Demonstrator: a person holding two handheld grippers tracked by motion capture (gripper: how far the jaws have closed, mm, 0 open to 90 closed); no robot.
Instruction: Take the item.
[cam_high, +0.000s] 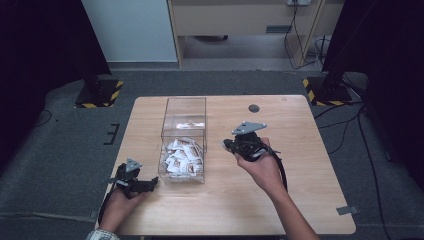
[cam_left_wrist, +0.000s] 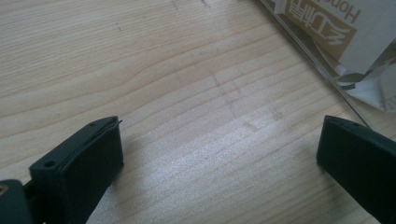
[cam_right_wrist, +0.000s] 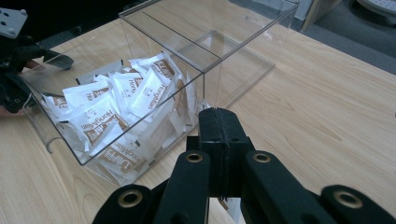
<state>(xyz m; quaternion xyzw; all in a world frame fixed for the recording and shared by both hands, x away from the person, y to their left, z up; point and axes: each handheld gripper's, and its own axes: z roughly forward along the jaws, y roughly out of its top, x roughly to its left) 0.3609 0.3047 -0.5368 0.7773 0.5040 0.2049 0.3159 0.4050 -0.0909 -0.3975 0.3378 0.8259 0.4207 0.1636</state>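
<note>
1. Table (cam_high: 300, 150): pale wood, fine straight grain, matte, square-cornered.
2. Clear box (cam_high: 184, 140): transparent hard plastic, rectangular, two compartments; stands at table centre-left. Near compartment is heaped with sachets (cam_high: 182, 157), white with brown print, crinkled; far one looks nearly bare.
3. Left gripper (cam_high: 150, 184): matte black blocky jaws spread wide, nothing between; at 8 o'clock from the box, low over the wood.
4. Right gripper (cam_high: 226, 145): jaws pressed flat together, holding nothing; at 3 o'clock, just beside the box.
</note>
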